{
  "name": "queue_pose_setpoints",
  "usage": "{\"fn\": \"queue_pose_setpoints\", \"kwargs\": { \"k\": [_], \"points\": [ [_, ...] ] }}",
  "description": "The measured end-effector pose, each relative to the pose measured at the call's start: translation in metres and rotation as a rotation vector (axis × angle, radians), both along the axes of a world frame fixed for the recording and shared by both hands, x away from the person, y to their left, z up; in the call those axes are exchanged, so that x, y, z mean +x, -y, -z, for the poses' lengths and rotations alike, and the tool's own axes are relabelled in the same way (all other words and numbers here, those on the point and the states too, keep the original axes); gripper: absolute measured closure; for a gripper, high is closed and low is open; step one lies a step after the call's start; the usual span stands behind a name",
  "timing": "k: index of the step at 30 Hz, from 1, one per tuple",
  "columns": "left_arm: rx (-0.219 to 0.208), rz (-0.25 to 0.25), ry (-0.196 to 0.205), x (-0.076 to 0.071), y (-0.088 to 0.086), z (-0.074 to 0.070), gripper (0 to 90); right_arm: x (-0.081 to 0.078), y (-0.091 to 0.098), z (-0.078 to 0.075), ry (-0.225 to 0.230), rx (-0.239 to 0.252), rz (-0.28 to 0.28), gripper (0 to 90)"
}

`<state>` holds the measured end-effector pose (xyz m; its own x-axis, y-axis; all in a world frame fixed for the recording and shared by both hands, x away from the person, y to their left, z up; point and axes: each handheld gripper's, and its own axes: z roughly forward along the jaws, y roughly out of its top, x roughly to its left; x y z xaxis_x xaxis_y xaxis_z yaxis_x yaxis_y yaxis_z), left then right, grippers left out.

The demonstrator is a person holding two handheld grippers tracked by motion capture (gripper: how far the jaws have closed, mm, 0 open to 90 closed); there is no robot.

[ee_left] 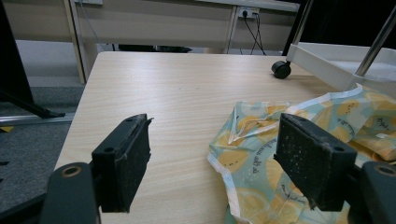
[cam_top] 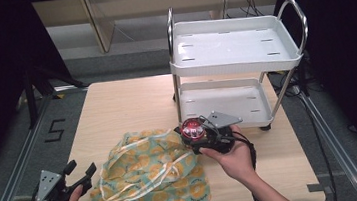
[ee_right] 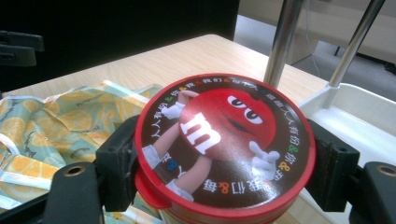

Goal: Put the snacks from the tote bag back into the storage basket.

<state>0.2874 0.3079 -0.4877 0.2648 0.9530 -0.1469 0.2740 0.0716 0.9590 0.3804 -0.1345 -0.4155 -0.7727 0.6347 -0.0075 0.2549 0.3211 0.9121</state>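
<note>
- even overhead light, dark at 3 and 9 o'clock edges
- soft glare on white plastic two-shelf cart (cam_top: pixel 233 44) top
- round red glossy candy tin lid (ee_right: pixel 224 140) sharp, background soft

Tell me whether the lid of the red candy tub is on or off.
On. The printed red lid sits flush on the candy tub, clamped at its sides by the right claw.

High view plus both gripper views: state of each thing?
Left gripper: open, empty, at the cloth's edge.
Right gripper: shut on red round M&M's tin, lid on.
Lemon-print fabric bag: crumpled flat on table.
White two-shelf cart: shelves bare.
</note>
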Motion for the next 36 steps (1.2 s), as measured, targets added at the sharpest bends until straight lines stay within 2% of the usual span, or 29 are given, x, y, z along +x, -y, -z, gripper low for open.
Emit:
{"fn": "queue_pose_setpoints", "kwargs": {
  "k": [3,5,6,7,8,9,12,14,15,16,18,20,21,26,27,28,30,31,33,36],
  "points": [
    [0.000,0.000,0.000,0.000,0.000,0.000,25.4,0.002,0.002,0.000,0.018,0.002,0.008,26.8],
    [0.000,0.000,0.001,0.000,0.000,0.000,25.4,0.001,0.003,-0.001,0.000,-0.005,0.009,26.8],
    [0.000,-0.001,0.001,0.000,0.000,0.000,25.4,0.000,0.003,-0.001,-0.024,0.011,0.026,26.8],
    [0.000,0.000,0.001,0.000,0.000,0.000,25.5,0.002,0.004,-0.001,0.000,0.003,0.006,26.8],
    [-0.001,0.000,0.003,0.000,0.000,0.000,25.4,0.002,0.006,-0.002,0.011,-0.009,0.015,26.8],
    [0.002,0.003,0.005,0.000,0.000,0.000,25.4,0.002,0.006,-0.002,-0.010,-0.001,0.015,26.8],
    [0.002,0.004,0.007,0.000,-0.001,0.000,25.5,0.004,0.009,-0.002,0.011,-0.009,0.017,26.8],
    [0.000,0.005,0.010,0.000,0.000,0.000,25.5,0.005,0.010,-0.002,-0.007,-0.002,0.015,26.8],
    [-0.001,0.005,0.011,0.000,0.000,0.000,25.5,0.004,0.011,-0.002,-0.011,-0.004,0.032,26.8],
    [-0.001,0.004,0.008,0.000,0.000,0.000,25.5,0.005,0.013,-0.001,0.005,-0.006,0.025,26.8],
    [-0.004,0.002,0.007,0.000,0.000,0.000,25.5,0.006,0.014,0.000,-0.001,-0.005,0.029,26.8],
    [0.003,0.006,0.005,0.000,0.000,0.000,25.5,0.006,0.014,0.002,-0.020,0.002,0.032,26.8],
    [0.003,0.006,0.005,0.000,0.000,0.000,25.5,0.006,0.016,0.002,-0.002,-0.001,0.038,26.8],
    [0.005,0.008,0.004,0.000,0.000,0.000,25.5,0.006,0.016,0.004,-0.033,0.018,0.044,26.8],
    [0.005,0.008,0.004,0.000,0.000,0.000,25.5,0.006,0.016,0.003,-0.034,0.009,0.043,26.8],
    [0.005,0.009,0.004,0.000,0.000,0.000,25.5,0.008,0.017,0.004,-0.019,0.000,0.033,26.8],
    [-0.003,0.012,0.011,0.001,0.000,0.001,25.5,0.008,0.018,0.005,-0.015,-0.002,0.046,26.8],
    [-0.002,0.012,0.012,0.002,0.000,0.001,25.5,0.009,0.018,0.005,-0.007,-0.012,0.030,26.8],
    [0.002,0.013,0.008,0.001,0.001,0.001,25.5,0.010,0.018,0.005,-0.014,0.004,0.033,26.8],
    [0.001,0.012,0.011,0.002,0.001,0.001,25.5,0.009,0.020,0.003,-0.018,0.000,0.045,26.8]
  ]
}}
